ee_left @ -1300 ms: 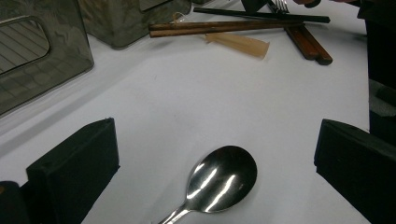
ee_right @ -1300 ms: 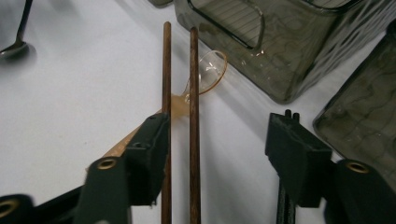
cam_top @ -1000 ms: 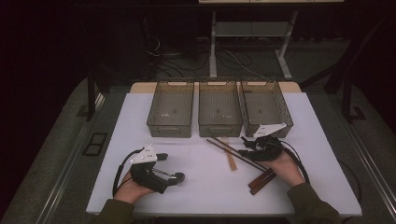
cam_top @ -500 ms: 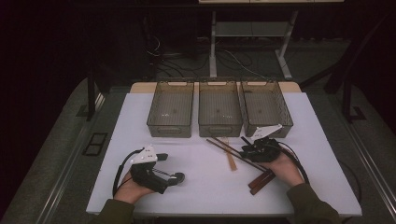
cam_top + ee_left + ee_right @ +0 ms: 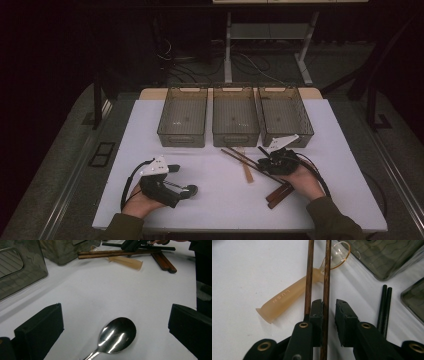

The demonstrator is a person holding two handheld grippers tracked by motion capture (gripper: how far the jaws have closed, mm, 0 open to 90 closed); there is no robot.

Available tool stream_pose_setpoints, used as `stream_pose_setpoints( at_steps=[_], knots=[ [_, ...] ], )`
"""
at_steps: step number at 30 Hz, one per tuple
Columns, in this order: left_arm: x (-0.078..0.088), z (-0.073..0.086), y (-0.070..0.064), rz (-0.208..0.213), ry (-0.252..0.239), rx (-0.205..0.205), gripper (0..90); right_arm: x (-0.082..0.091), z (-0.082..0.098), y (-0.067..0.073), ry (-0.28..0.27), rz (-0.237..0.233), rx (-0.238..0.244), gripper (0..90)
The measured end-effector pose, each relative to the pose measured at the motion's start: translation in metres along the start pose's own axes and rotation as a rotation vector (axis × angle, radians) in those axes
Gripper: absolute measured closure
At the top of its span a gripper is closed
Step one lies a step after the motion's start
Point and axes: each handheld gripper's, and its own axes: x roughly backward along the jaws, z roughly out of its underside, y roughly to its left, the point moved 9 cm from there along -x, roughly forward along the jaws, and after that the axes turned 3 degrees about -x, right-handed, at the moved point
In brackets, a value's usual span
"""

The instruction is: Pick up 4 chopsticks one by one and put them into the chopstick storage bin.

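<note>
A metal spoon (image 5: 117,335) lies on the white table (image 5: 215,200), its bowl between the wide-apart jaws of my left gripper (image 5: 116,306), which stands open at the front left (image 5: 177,185). My right gripper (image 5: 329,302) sits low over a pair of thin brown chopsticks (image 5: 309,270). One stick runs between the jaws and the other passes outside the left jaw. A small gap remains beside the right jaw. An amber plastic spoon (image 5: 284,300) lies under the sticks. In the high view the right gripper (image 5: 262,162) points left at the chopsticks (image 5: 237,157).
Three smoky clear bins (image 5: 183,115) (image 5: 235,115) (image 5: 285,112) stand in a row at the back of the table. A black chopstick pair (image 5: 385,305) lies right of the jaws. A thicker dark wooden pair (image 5: 279,194) lies by the right hand.
My right gripper has edged slightly toward the near side, down onto the brown chopsticks. The left gripper and the metal spoon have stayed put.
</note>
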Motion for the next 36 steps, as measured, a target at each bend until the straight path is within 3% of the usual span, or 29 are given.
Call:
stream_pose_setpoints(
  at_steps=[19, 36],
  knots=[
    [0.0, 0.0001, 0.0001, 0.001, 0.0, -0.003, 0.0, -0.0015, 0.0025, -0.0001, 0.019, 0.022, 0.024, 83.3],
    [0.0, 0.0002, -0.0003, 0.002, 0.002, -0.002, 0.0, 0.0001, 0.0027, 0.0004, 0.029, 0.023, 0.038, 84.2]
  ],
)
